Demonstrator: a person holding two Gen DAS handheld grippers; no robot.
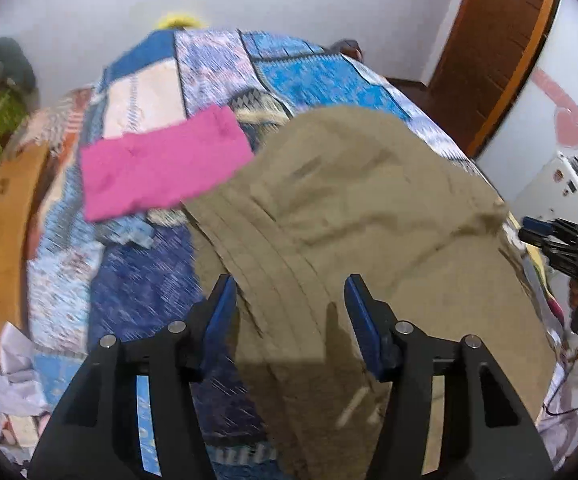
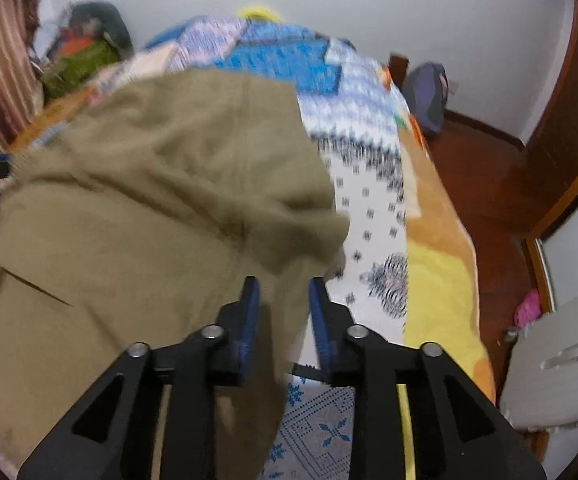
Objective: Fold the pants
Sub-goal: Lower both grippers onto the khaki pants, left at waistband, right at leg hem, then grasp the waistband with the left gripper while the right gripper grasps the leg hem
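The khaki pants (image 1: 369, 208) lie spread and rumpled over the near half of the bed (image 1: 217, 64), on a blue patchwork quilt (image 1: 145, 280), reaching toward the bed's right edge. The left tongs (image 1: 291, 284) stand wide apart above the pants' stitched waistband edge, one blue pad (image 1: 223, 304) over the quilt, the other over the cloth — nothing is held between them. The right tongs (image 2: 283, 286) are set narrower but still parted; a fold of the pants (image 2: 161, 200) runs down between the pads, though blur hides whether they touch it. In the left view the right tongs (image 1: 557, 240) show at the bed's right edge, just beside the pants.

A folded pink cloth (image 1: 161, 164) lies on the quilt toward the left edge, just beside the pants. A backpack (image 2: 427, 96) stands on the floor past the far right corner — well apart.
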